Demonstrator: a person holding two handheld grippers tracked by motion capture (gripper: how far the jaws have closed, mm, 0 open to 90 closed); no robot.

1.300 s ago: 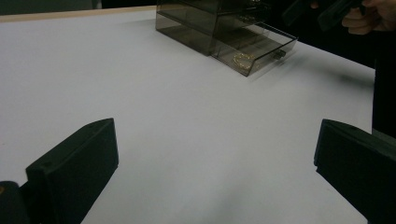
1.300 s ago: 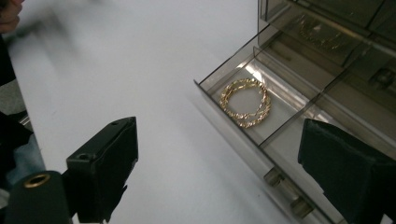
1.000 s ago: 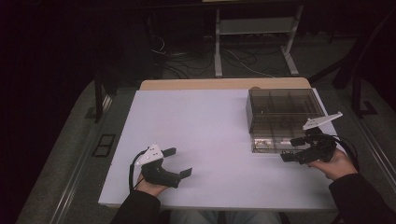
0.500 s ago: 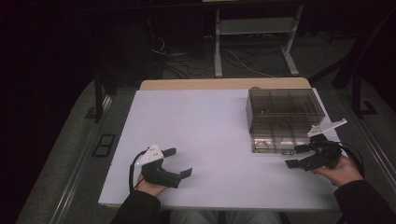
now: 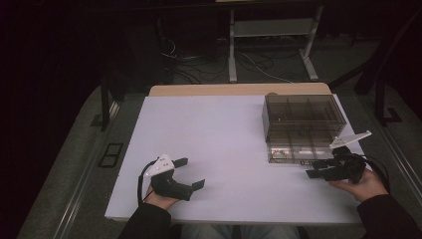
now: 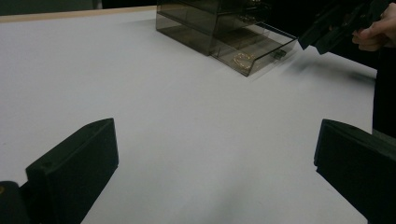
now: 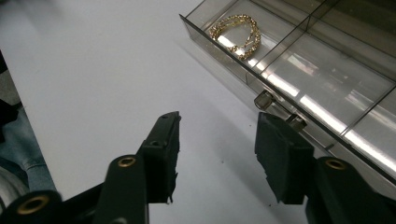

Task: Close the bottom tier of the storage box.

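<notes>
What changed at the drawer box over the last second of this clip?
The right claw has backed off slightly from the front of the smoky drawer box toward the person, and its jaws have just been closing with nothing between them; the drawer knob sits just beyond the tips. The left claw stayed open and resting, the drawer stayed pulled out, and the gold bracelet lies inside.
</notes>
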